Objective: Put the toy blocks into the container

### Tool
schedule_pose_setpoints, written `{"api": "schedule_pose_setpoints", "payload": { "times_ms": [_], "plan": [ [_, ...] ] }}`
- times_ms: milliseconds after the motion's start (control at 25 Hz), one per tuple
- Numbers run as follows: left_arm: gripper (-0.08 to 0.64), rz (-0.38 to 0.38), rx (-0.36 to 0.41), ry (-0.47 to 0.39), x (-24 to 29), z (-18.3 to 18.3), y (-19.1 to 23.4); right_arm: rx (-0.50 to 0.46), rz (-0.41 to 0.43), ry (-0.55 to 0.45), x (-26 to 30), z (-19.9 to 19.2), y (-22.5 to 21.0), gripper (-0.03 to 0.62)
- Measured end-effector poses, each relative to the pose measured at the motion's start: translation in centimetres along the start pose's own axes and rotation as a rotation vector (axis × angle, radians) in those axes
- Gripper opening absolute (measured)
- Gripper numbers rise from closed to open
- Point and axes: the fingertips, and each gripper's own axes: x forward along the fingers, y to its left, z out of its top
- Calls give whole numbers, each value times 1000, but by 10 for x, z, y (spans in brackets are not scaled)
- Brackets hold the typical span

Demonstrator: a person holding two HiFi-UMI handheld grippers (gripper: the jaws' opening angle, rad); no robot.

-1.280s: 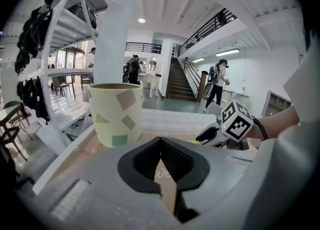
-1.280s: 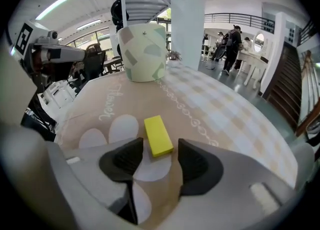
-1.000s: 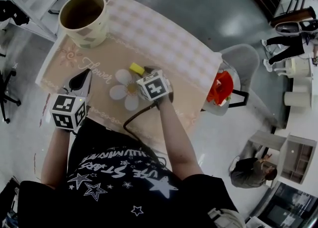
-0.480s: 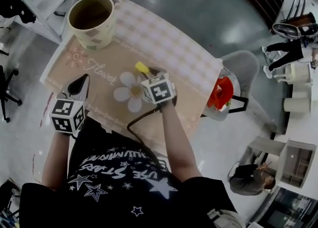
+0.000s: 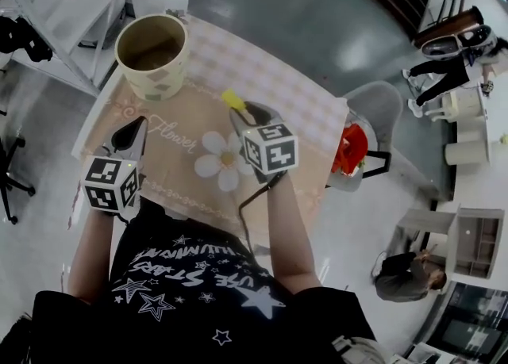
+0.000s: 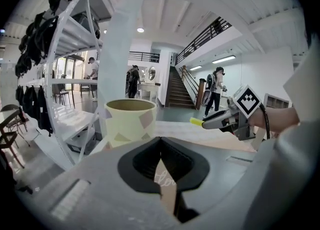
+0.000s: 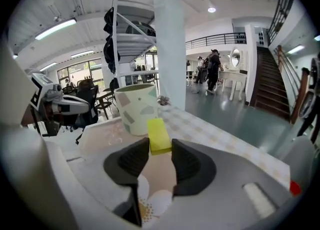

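Between the right gripper's (image 7: 159, 147) tips sits the clamped yellow block (image 7: 159, 134).

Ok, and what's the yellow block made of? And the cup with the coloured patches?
The yellow block looks like foam or soft plastic. It is matte and one flat colour, with slightly rounded edges and no wood grain. I can't tell which of the two it is. The cup could be ceramic or thick plastic. Its cream wall is smooth with pastel patches and a thick rim, so the look leaves that open.
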Motion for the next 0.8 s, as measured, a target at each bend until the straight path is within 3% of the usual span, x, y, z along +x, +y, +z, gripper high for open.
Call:
{"api": "schedule_pose_setpoints", "payload": {
  "times_ms": [360, 800],
  "plan": [
    [9, -20, 19, -60, -16, 24, 51, 3, -3, -115, 7, 71, 39, 144],
    [9, 4, -7, -114, -29, 34, 121, -111, 4, -190, 54, 160, 88, 144]
  ]
}}
